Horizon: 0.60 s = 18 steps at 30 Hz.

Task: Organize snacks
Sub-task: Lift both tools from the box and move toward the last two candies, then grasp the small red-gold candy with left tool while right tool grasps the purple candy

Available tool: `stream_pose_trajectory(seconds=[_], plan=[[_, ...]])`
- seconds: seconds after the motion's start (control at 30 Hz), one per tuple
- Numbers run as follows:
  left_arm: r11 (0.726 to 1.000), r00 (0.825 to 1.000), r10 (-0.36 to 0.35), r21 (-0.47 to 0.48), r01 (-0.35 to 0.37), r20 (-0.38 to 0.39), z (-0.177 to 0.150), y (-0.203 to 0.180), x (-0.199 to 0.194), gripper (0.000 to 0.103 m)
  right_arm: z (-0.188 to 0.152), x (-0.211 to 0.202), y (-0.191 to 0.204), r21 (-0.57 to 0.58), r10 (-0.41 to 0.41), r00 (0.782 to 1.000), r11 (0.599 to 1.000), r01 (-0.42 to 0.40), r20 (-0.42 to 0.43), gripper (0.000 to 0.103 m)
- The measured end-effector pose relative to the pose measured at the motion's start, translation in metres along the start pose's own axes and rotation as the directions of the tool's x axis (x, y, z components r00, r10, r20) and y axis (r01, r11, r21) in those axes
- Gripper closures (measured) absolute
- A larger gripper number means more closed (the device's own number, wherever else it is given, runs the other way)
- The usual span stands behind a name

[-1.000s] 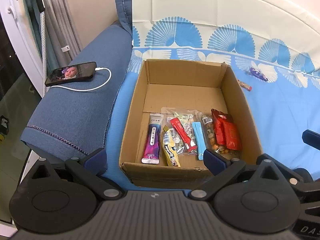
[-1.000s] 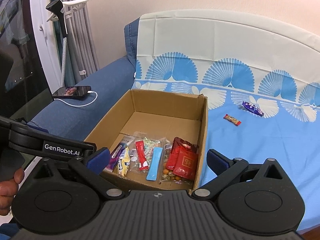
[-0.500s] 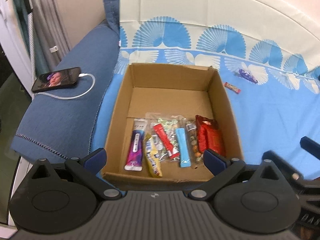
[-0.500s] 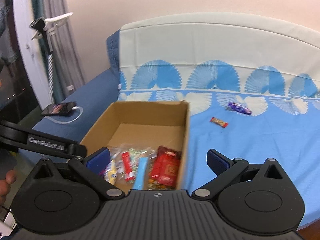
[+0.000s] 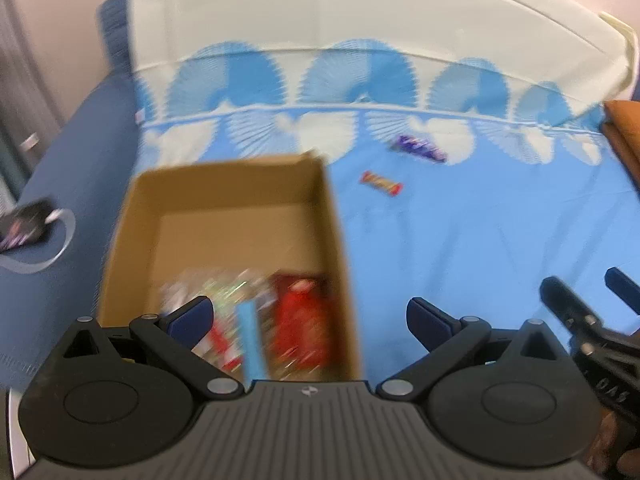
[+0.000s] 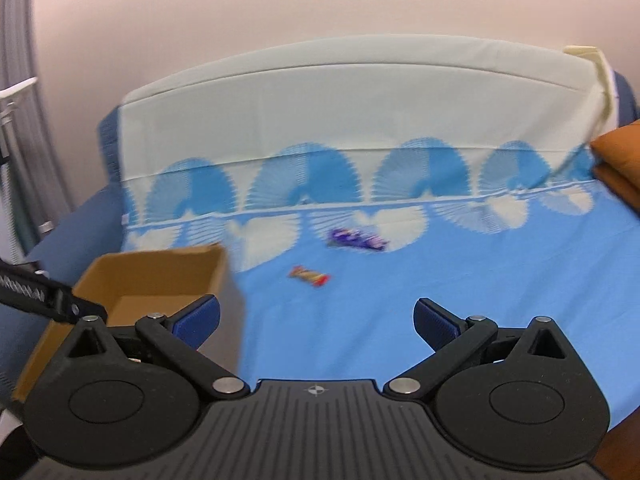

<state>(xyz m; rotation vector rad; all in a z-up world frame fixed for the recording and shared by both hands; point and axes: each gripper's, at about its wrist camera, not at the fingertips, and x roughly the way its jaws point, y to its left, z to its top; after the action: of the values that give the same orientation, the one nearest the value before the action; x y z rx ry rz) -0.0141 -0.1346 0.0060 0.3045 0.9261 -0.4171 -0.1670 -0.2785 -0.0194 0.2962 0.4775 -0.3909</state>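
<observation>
The left gripper (image 5: pixel 307 316) hangs with its 2 blue-tipped fingers spread wide and nothing between them, above the near edge of a cardboard box (image 5: pixel 132 216) that sits on a blue sheet (image 5: pixel 460 240) printed with pale fan shapes. In the left wrist view the box fills the area from 9 to 6 o'clock. Its near end holds a blurred row of snacks, among them a red packet (image 5: pixel 300 320) against the right wall and a light blue stick (image 5: pixel 252 332) just left of it; the rest are too smeared to tell apart. The far half of the box floor is bare cardboard.

2 more snacks lie loose on the sheet, well apart from the box, toward 1 o'clock in that view: an orange bar (image 5: pixel 381 184) and, just beyond it, a purple bar (image 5: pixel 420 148). They sit near each other without touching.

The right gripper (image 6: pixel 316 320) is also spread wide and holds nothing. From its camera the orange bar (image 6: pixel 309 276) lies at about 12 o'clock, just past the fingertips, with the purple bar (image 6: pixel 358 239) slightly further and to the right. The box (image 6: pixel 160 276) shows at 9 o'clock. An orange cushion (image 6: pixel 618 160) rests at the sheet's edge near 3 o'clock. A phone (image 5: pixel 24 220) with a white cable lies on the dark blue armrest at 9 o'clock in the left view.
</observation>
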Motion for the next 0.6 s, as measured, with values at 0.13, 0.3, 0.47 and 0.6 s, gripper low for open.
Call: stream_pose_trajectory(seconds=[0.13,0.3,0.47,0.6], plan=[[0.999,0.998,-0.051,-0.016,0.050,-0.047,0.045,-0.042,0.035,0.000,0.014,0.027,-0.040,0.001,-0.057,0.998,0.998,0.057,0.015,0.000],[0.989,0.987,-0.083,-0.133,0.065,-0.138,0.099,-0.074,0.110,0.000,0.029,0.085,-0.088,-0.006,-0.092,0.996,0.996,0.092,0.001,0.000],[0.968,0.971,-0.047,-0.251,-0.014,-0.236,0.147,-0.092,0.209,0.000,0.041,0.172,-0.114,-0.057,-0.067,0.997,0.996,0.066,-0.030,0.000],[0.943,0.941,-0.075,-0.330,-0.041,-0.331,0.168,-0.091,0.293,0.000,0.054,0.260,-0.123,-0.156,-0.013,0.997,0.988,0.001,-0.071,0.000]])
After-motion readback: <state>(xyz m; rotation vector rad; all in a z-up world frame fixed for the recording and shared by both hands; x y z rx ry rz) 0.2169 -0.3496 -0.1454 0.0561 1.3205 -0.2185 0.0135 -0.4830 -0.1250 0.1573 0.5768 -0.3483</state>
